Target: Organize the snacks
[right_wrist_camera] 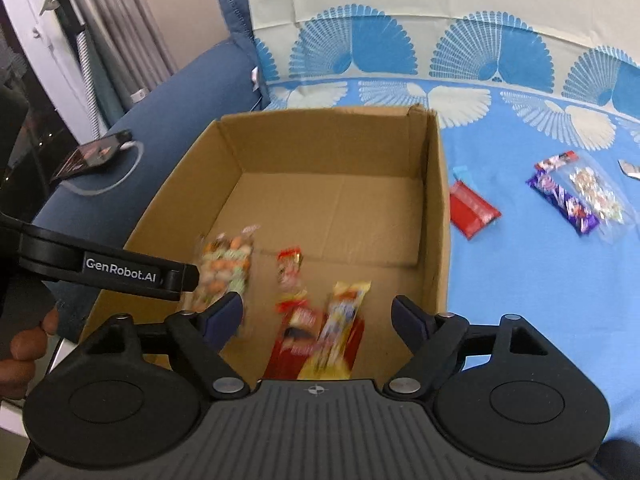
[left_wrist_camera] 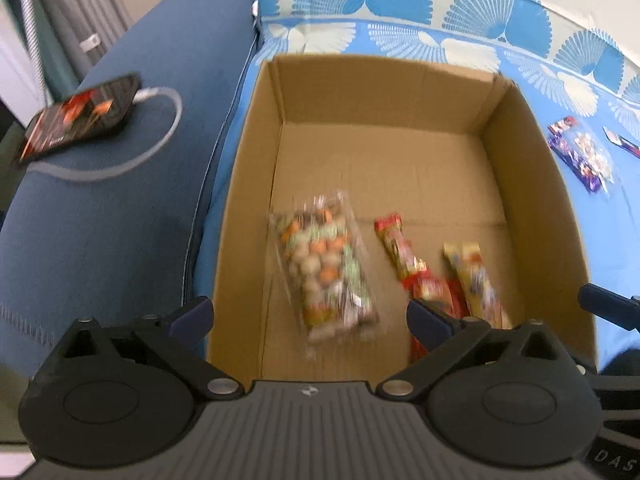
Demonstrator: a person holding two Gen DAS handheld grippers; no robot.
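An open cardboard box point(left_wrist_camera: 536, 184) point(right_wrist_camera: 436, 216) stands on a blue patterned cloth. Inside lie a clear bag of mixed round snacks point(left_wrist_camera: 324, 272) point(right_wrist_camera: 224, 268), a red stick packet point(left_wrist_camera: 400, 248) point(right_wrist_camera: 290, 272), a yellow packet point(left_wrist_camera: 476, 280) point(right_wrist_camera: 336, 320) and a red packet point(right_wrist_camera: 296, 340). My left gripper point(left_wrist_camera: 310, 316) is open and empty above the box's near side. My right gripper point(right_wrist_camera: 318, 316) is open and empty above the packets. Outside, to the right, lie a red bar point(right_wrist_camera: 474, 210), a purple bar point(right_wrist_camera: 564, 204) point(left_wrist_camera: 572, 156) and a clear candy bag point(right_wrist_camera: 600, 196).
A phone point(left_wrist_camera: 80, 118) point(right_wrist_camera: 92, 154) with a white cable point(left_wrist_camera: 160, 136) lies on the blue sofa arm left of the box. Another small packet point(left_wrist_camera: 624, 142) point(right_wrist_camera: 630, 168) lies at the far right edge. The left gripper's body point(right_wrist_camera: 120, 272) shows in the right wrist view.
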